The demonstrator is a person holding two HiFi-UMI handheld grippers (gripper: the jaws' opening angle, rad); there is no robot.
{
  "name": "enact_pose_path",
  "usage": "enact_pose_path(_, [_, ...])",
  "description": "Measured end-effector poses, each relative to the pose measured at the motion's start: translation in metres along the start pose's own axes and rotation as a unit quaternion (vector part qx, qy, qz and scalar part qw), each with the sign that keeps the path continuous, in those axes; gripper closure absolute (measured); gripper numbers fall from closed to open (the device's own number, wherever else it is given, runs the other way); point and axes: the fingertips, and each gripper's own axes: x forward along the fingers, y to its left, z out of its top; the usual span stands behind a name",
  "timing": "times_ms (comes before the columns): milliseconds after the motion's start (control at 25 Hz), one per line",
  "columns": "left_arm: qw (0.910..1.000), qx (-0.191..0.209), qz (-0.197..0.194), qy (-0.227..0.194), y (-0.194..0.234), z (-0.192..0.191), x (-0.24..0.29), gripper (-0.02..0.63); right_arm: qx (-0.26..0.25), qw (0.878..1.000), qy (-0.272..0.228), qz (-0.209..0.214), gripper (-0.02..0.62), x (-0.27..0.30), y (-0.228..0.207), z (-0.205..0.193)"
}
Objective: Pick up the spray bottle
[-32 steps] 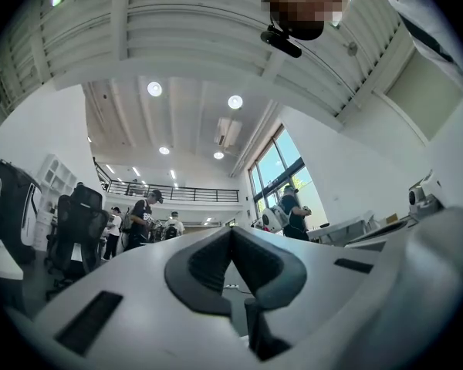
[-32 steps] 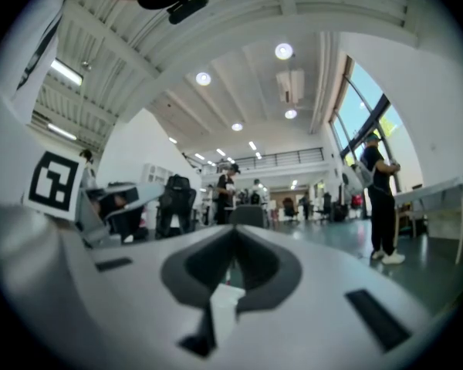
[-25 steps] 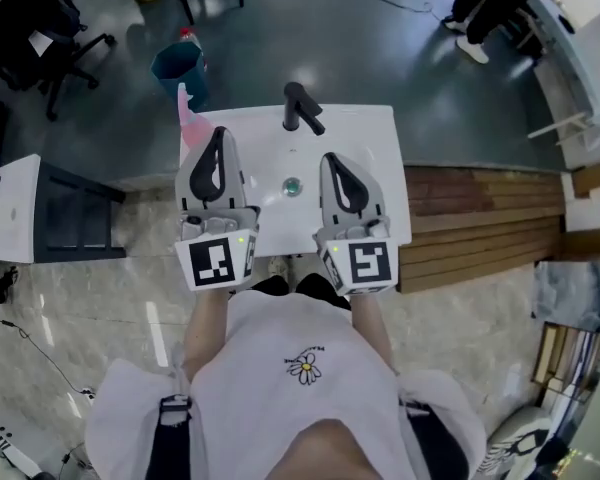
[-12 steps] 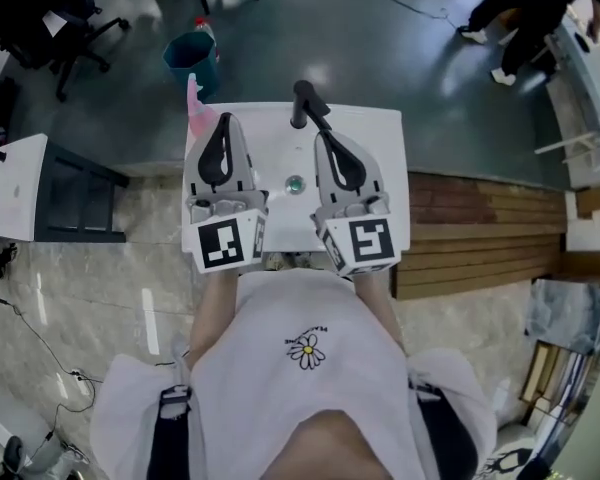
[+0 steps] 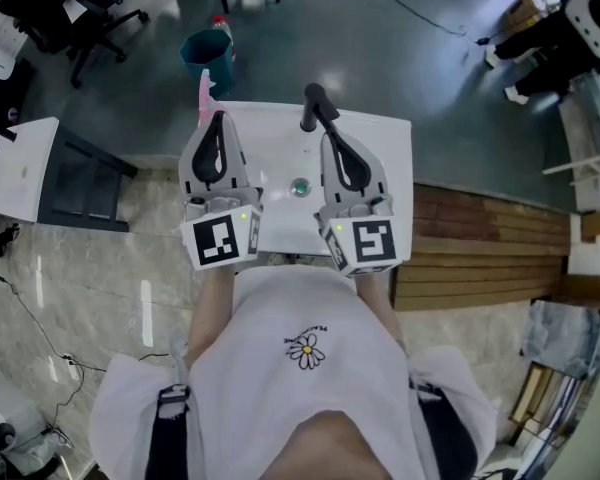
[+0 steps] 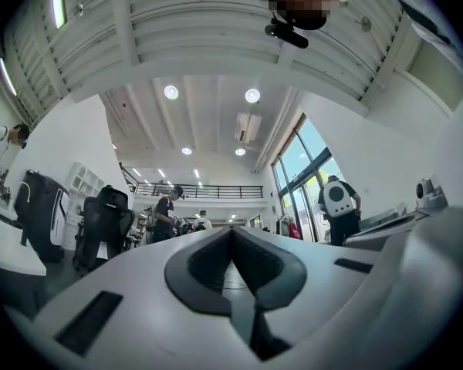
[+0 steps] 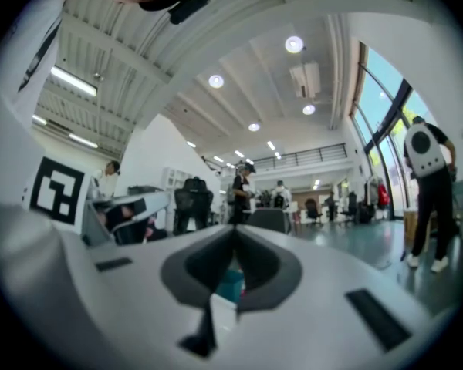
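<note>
My left tongs (image 5: 216,120) are pressed together with nothing between them, and my right tongs (image 5: 332,140) are closed and empty as well. Both are held out over the white desk (image 5: 380,168), which has a sink set into it. The spray bottle (image 5: 205,96) is the pink one standing upright at the desk's back left corner. It is just past the tips of my left tongs and well to the left of the black faucet (image 5: 315,108). A teal bin (image 5: 204,52) sits on the floor behind it. Neither gripper view shows the bottle, since both look out across the room and not down at the desk. I'd take it with the left side, which is nearer, and those tongs have to open first. I judge it a light plastic bottle with thin, smooth walls that may flex and slide if squeezed low on the body. I cannot tell how much liquid is in it. It looks tall and narrow, so a nudge from the side could tip it off the desk edge toward the bin. The safest hold, I think, is at the narrow neck just under the spray head, clear of the trigger, so the head's shoulder stops it slipping down.
</note>
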Motion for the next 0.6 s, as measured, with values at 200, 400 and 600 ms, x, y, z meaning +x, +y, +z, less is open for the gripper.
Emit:
enact_pose_path(200, [0.9998, 0.011, 0.018, 0.005, 0.012, 0.001, -0.004, 0.588, -0.006, 0.999, 0.005, 0.033, 0.565, 0.011, 0.014, -0.003])
enact_pose_path(400, [0.9991, 0.024, 0.033, 0.010, 0.023, -0.001, -0.006, 0.588, -0.011, 0.998, 0.008, 0.067, 0.563, 0.032, 0.020, 0.002])
enact_pose_path(600, [0.9974, 0.035, 0.060, 0.018, 0.042, -0.003, -0.016, 0.588, 0.009, 0.991, 0.015, 0.134, 0.469, 0.062, 0.041, 0.003])
